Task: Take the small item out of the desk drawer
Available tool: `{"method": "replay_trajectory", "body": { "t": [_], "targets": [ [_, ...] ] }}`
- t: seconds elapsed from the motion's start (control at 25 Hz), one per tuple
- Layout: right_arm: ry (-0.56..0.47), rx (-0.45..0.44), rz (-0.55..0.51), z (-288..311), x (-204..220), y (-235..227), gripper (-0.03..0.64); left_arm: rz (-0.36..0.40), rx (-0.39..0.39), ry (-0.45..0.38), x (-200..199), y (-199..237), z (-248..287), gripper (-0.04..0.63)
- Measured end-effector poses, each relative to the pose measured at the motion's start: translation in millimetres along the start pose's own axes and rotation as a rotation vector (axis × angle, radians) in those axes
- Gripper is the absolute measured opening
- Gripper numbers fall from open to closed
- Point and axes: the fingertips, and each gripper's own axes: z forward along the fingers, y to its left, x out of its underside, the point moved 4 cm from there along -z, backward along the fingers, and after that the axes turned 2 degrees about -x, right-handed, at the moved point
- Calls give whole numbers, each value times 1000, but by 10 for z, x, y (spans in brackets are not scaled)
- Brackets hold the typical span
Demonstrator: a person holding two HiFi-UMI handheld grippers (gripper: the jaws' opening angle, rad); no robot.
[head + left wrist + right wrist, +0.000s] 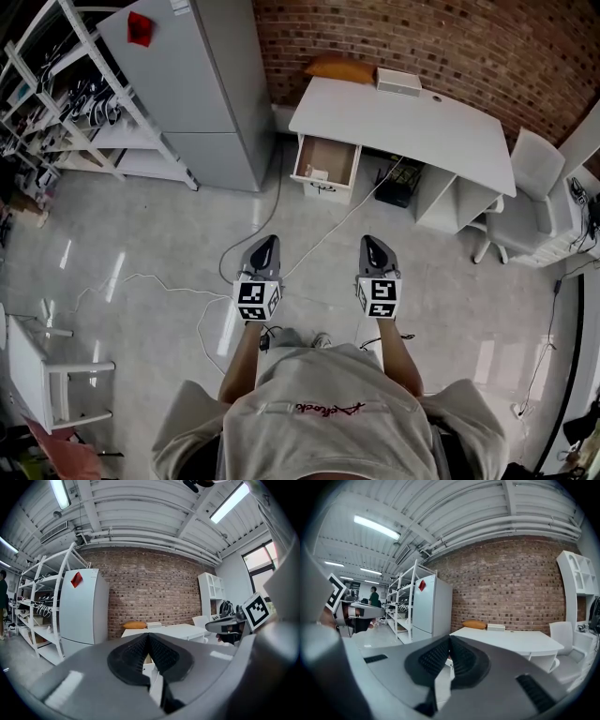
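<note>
A person stands on the grey floor [141,225], well apart from the white desk [403,122]. The person holds two grippers out in front, side by side, and both point toward the desk. The left gripper [265,246] has its jaws pressed together, with nothing between them. The right gripper [374,246] also has its jaws pressed together, and it is empty too. Each gripper has a cube with black and white squares on it. The desk stands against a brick wall [422,37]. At the left end of the desk a drawer [336,150] is pulled open toward the person. A small white item [317,173] lies inside the drawer, near its front. Both grippers are far from it. On the desk top, by the wall, there is an orange pillow [339,68], and a white box [398,82] sits just beside it. A big grey fridge [202,84] stands left of the desk, with a red thing [139,28] stuck on it. White shelves [75,103] stand left of the fridge. A white chair [525,202] is at the right end of the desk. A thin white cable [169,286] lies on the floor near the left gripper. Far off, by the shelves, another person [373,596] stands.
</note>
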Motion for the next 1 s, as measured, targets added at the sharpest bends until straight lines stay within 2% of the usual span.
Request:
{"method": "replay_trajectory", "body": {
  "t": [0.36,0.56,1.0],
  "targets": [
    [21,-13,-4,234,84,-81,11,-14,-7,12,77,54,203,8],
    [29,-27,-8,536,85,-77,11,-35,-18,18,153,232,413,9],
    [31,3,-30,1575,-92,-235,11,-51,22,-7,96,829,1393,8]
  ]
}}
